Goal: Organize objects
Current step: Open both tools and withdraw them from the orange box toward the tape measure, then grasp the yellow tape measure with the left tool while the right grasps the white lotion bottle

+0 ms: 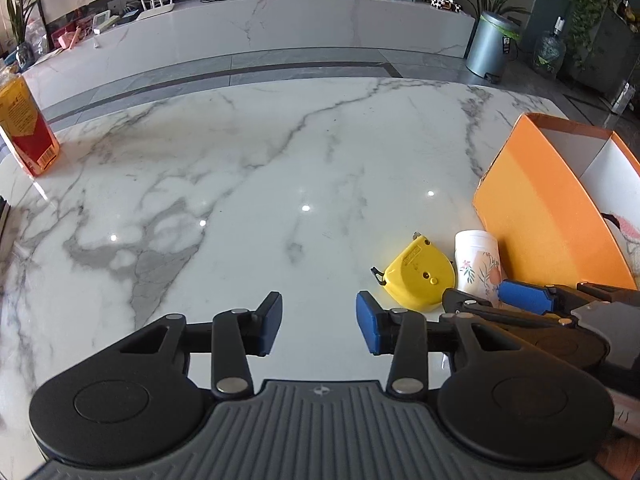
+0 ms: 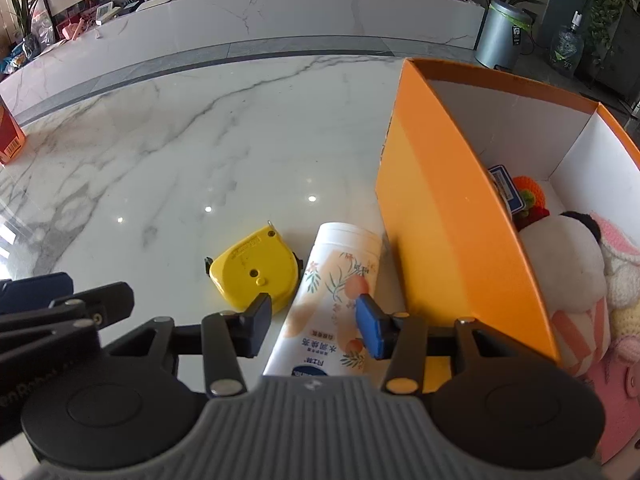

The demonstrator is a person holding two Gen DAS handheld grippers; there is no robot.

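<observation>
Surface: Marble table (image 1: 248,184) carried the work; a long marble counter (image 1: 280,20), a metal bin (image 1: 490,42) and potted plants stood behind it.
Right gripper: The right gripper (image 2: 314,322) pointed steeply down with its jaws apart, straddling a white tube (image 2: 336,292). The blue pad lay over the tube's printed side; the dark pad stood clear on the other side. No firm clamp was visible, so the tube was judged not yet held.
Left gripper: The left gripper (image 1: 318,322) hung unclenched over bare marble, with nothing between its jaws.
Tube position: The tube lay on the table, just beside the orange box (image 2: 448,216) on one side and touching or nearly touching a yellow tape measure (image 2: 256,272) on the other.
Tube axis: Its long axis ran away from the right gripper, roughly along the box wall, so the jaws crossed it squarely.
Nearer hand: The right hand was directly over the tube; the left stood off to the side, with the tape measure between it and the tube.
Box contents: Soft toys (image 2: 568,264) and a blue packet (image 2: 504,184) already lay in the box.
Outlying item: A red and yellow carton (image 1: 26,128) stood well apart at the table's far left edge.
Next move, judged: Closing on the tube, lifting, then carrying it over the box wall.
</observation>
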